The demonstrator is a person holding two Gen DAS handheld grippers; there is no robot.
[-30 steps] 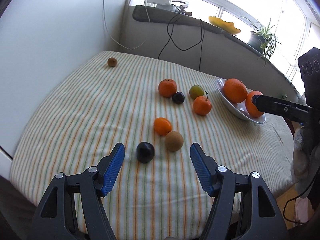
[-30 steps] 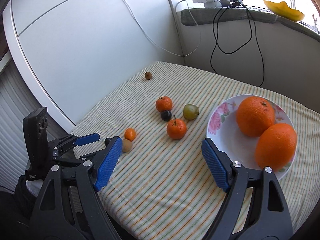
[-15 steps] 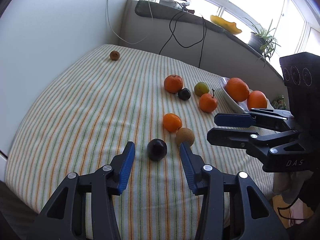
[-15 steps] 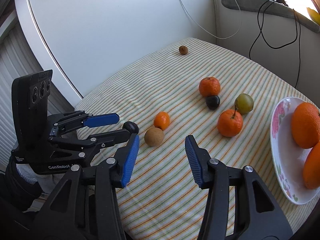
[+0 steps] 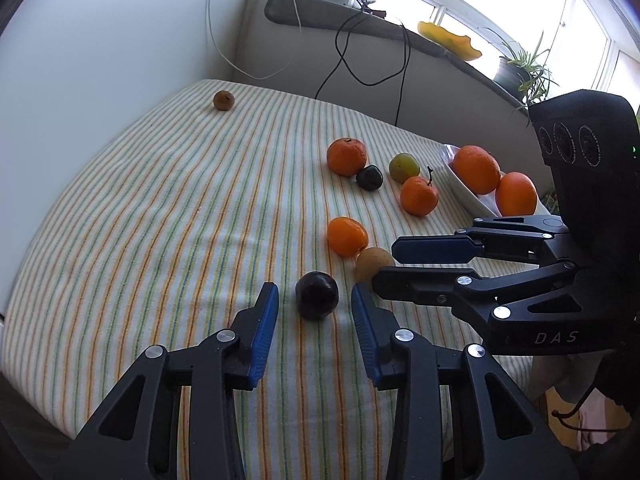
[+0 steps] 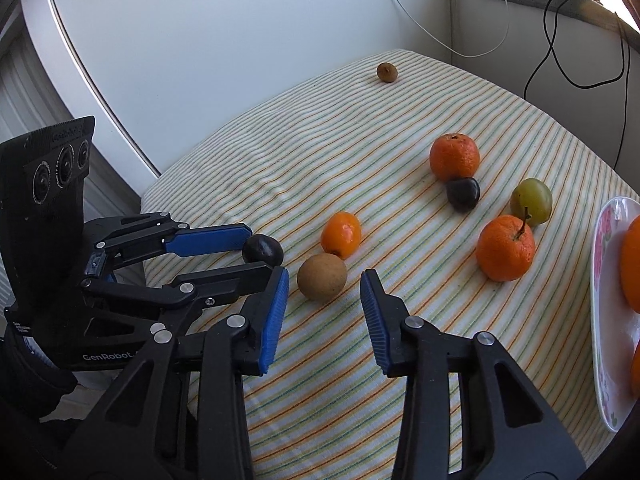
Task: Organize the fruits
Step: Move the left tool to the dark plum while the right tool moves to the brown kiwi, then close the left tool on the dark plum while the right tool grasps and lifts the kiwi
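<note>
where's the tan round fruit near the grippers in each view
Left wrist: tan fruit right of centre, partly hidden behind the right gripper's lower finger.
Right wrist: tan fruit at centre, just ahead of the blue pads.
Shared landmark: the small orange fruit touching it on the far side.

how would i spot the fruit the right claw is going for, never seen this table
Start at the white floral plate holding big oranges on the striped tablecloth, then go to the opposite near corner, where both claws meet. There three fruits cluster: a small orange mandarin, a dark plum and your target, the round tan-brown fruit, the only matte brown one.
</note>
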